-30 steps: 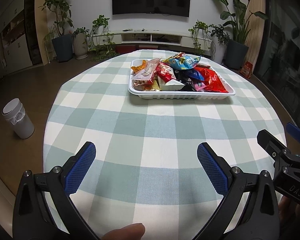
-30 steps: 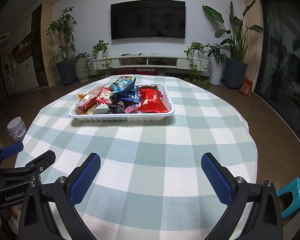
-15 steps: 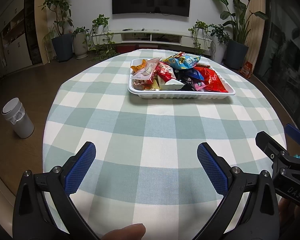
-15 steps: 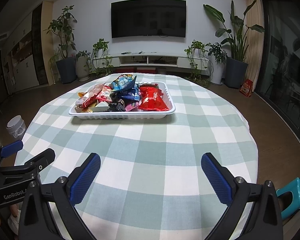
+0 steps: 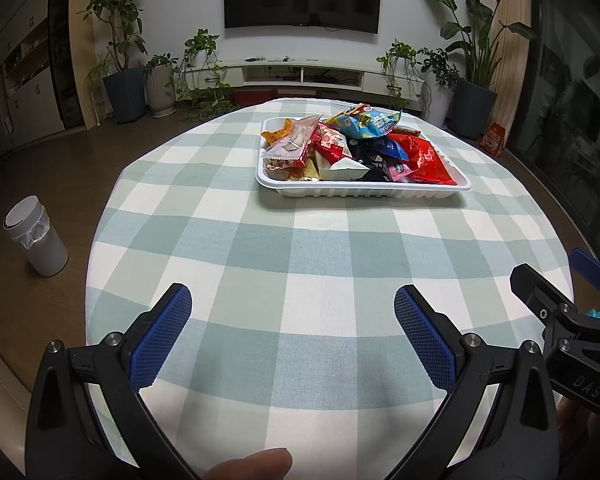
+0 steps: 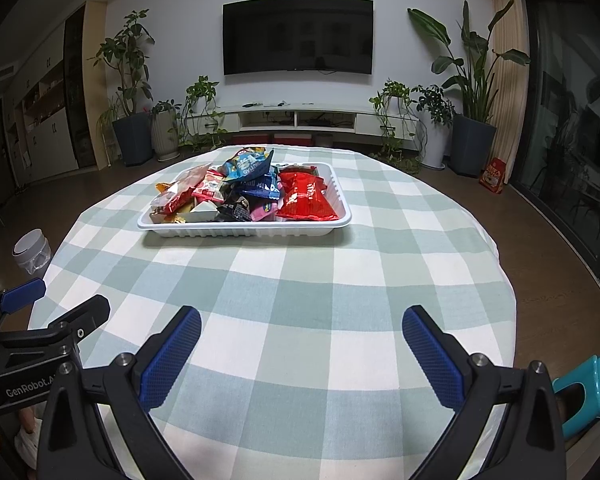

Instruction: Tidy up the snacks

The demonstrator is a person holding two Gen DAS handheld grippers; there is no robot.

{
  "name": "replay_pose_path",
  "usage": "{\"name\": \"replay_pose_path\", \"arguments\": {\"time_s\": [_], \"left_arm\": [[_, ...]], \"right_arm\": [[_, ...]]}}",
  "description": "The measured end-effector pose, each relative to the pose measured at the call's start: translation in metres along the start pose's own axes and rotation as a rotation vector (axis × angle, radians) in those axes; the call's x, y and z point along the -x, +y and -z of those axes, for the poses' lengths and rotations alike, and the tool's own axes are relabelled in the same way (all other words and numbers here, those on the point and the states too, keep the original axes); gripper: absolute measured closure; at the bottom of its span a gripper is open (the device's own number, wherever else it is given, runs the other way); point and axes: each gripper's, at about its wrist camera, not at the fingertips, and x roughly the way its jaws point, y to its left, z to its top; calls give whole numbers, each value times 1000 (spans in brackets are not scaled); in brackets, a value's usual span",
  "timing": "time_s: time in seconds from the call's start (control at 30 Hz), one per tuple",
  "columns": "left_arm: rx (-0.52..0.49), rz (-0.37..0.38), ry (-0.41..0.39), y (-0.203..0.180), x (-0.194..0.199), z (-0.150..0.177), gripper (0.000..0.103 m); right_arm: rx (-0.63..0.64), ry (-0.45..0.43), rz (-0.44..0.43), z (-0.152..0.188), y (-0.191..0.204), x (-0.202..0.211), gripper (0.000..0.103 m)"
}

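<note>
Left wrist view: left gripper (image 5: 292, 332) spread wide, holding nothing, over the near edge of the checked tablecloth (image 5: 260, 248); white tray (image 5: 364, 191) heaped with snack packets (image 5: 364, 124) sits well beyond. Right gripper (image 6: 302, 350) likewise agape, empty, tray (image 6: 244, 232) ahead, slightly left

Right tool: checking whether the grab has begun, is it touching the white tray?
Apart. The right wrist view shows the right tool open, with bare checked tablecloth before the white tray.
</note>
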Motion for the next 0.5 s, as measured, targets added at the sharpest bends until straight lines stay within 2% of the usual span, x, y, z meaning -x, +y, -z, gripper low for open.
{"name": "replay_pose_path", "arguments": {"time_s": [0.5], "left_arm": [[1, 1, 0, 1, -1, 1, 0]], "right_arm": [[2, 3, 0, 0, 0, 0, 0]]}}
